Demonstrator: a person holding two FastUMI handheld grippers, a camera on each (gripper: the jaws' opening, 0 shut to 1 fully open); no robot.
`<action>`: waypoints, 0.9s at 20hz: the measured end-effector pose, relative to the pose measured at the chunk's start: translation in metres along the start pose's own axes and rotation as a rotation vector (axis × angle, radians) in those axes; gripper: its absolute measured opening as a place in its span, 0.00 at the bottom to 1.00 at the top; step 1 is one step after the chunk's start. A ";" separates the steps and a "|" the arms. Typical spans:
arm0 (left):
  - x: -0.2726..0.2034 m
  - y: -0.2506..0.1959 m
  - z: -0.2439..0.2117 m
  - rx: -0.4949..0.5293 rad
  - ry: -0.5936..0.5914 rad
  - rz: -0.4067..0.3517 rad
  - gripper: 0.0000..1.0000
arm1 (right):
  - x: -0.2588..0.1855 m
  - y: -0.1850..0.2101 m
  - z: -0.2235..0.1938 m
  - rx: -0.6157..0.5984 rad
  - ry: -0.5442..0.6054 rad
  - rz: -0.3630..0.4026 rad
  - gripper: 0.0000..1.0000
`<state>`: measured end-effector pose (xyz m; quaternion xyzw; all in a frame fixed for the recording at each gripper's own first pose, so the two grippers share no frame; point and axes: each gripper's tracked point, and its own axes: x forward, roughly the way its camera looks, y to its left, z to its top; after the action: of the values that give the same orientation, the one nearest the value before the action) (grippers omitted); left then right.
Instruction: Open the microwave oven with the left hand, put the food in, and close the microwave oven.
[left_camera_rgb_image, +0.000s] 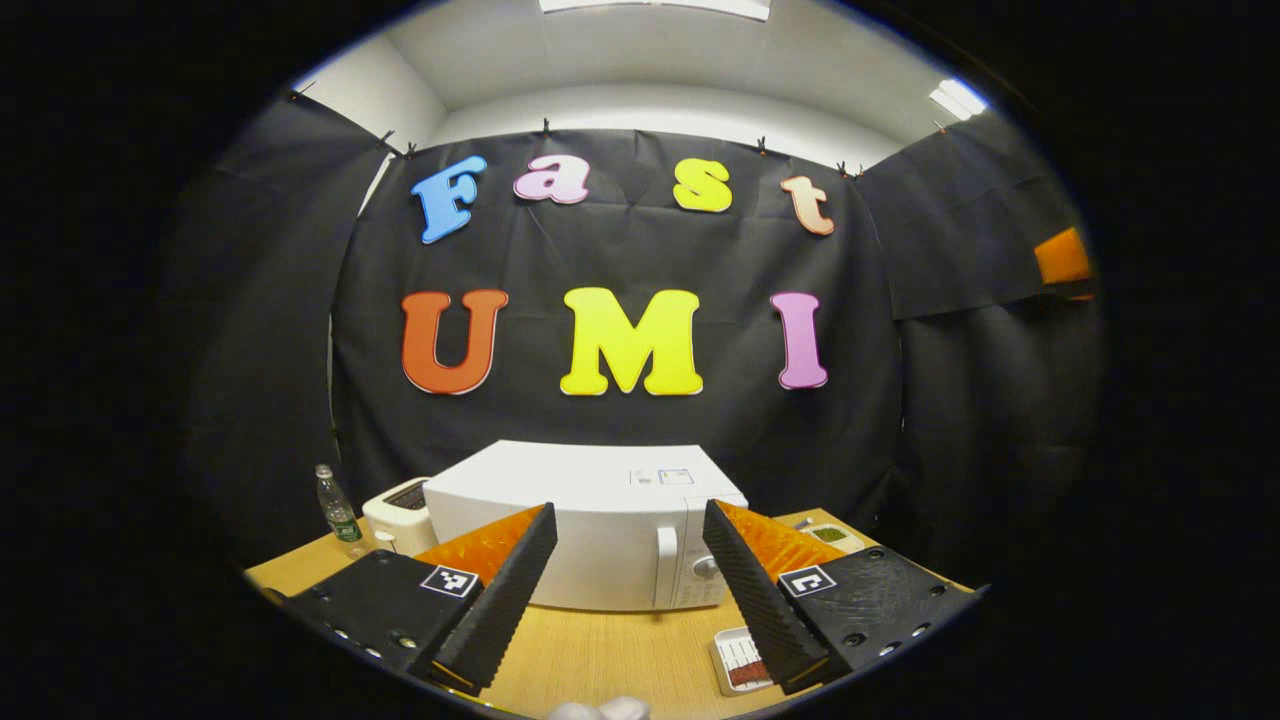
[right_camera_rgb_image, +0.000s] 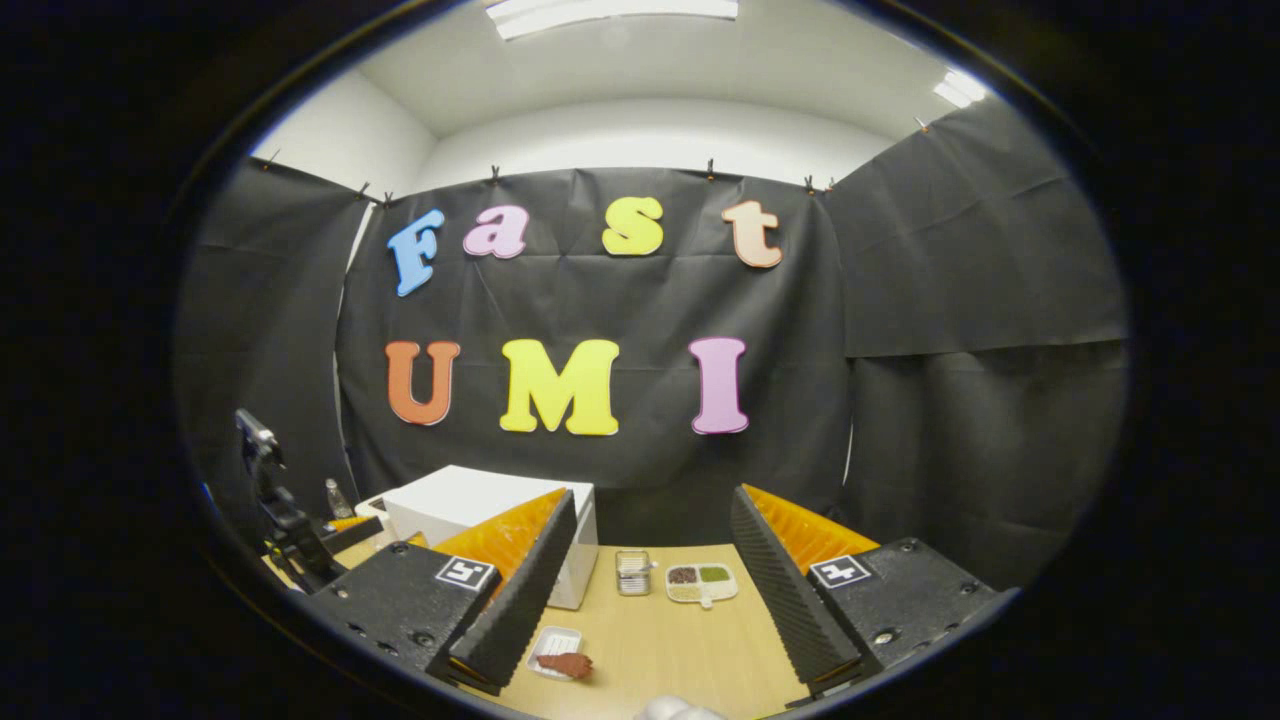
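Left tool gaped wide, empty, aimed at microwave, likely lining up on door handle. Microwave white, boxy, door shut, sat mid-desk against wall. Right tool also wide, empty, hovered near food tray, brown piece in white dish, just beside microwave.
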<state>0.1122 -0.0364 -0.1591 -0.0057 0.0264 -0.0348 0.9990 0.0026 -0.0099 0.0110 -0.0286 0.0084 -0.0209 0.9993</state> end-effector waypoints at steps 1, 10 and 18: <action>0.012 -0.003 -0.011 0.008 0.004 -0.001 0.93 | 0.002 -0.002 -0.002 -0.007 0.008 -0.007 0.92; 0.119 -0.023 -0.116 0.002 0.121 -0.002 0.94 | 0.011 -0.020 -0.031 -0.015 0.105 -0.060 0.92; 0.159 -0.031 -0.155 0.032 0.174 0.010 0.85 | 0.007 -0.038 -0.049 -0.064 0.160 -0.086 0.92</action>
<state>0.2603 -0.0798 -0.3214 0.0134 0.1127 -0.0306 0.9931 0.0068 -0.0511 -0.0362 -0.0591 0.0875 -0.0660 0.9922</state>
